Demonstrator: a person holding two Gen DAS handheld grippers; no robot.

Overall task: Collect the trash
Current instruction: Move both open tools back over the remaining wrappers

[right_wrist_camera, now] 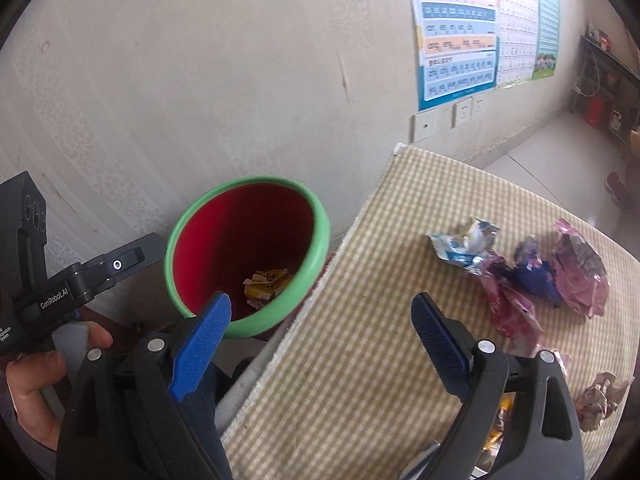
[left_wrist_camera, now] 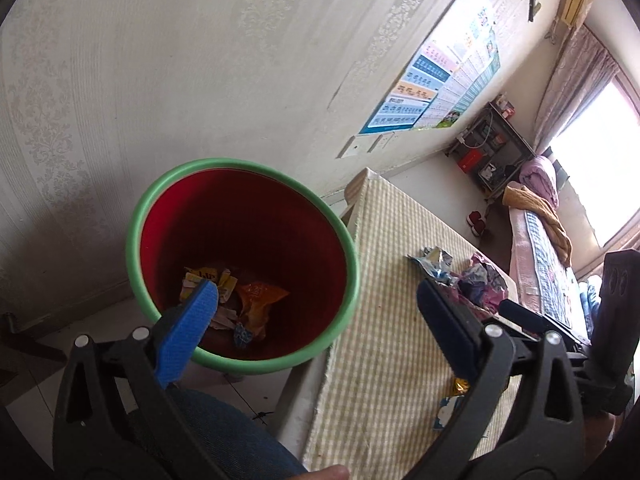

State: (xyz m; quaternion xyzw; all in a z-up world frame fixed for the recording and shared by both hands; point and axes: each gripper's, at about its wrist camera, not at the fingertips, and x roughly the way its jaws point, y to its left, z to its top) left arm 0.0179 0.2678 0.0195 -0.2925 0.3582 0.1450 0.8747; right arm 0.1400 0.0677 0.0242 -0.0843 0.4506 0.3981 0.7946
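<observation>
While both of your tools are wide open and hold nothing, the left tool [left_wrist_camera: 316,300] hangs over the bin [left_wrist_camera: 168,184], the right tool [right_wrist_camera: 320,312] near it. Next, I think, you reach for the wrappers [right_wrist_camera: 536,276] on the counter [right_wrist_camera: 380,360].

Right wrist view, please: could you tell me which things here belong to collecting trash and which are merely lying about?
Belongs to the job:
- red bin with wrappers inside
- blue-white wrapper
- pink-purple wrappers
- crumpled paper
- right tongs, open

Just lying about:
- wall posters
- wall sockets
- checked tablecloth
</observation>
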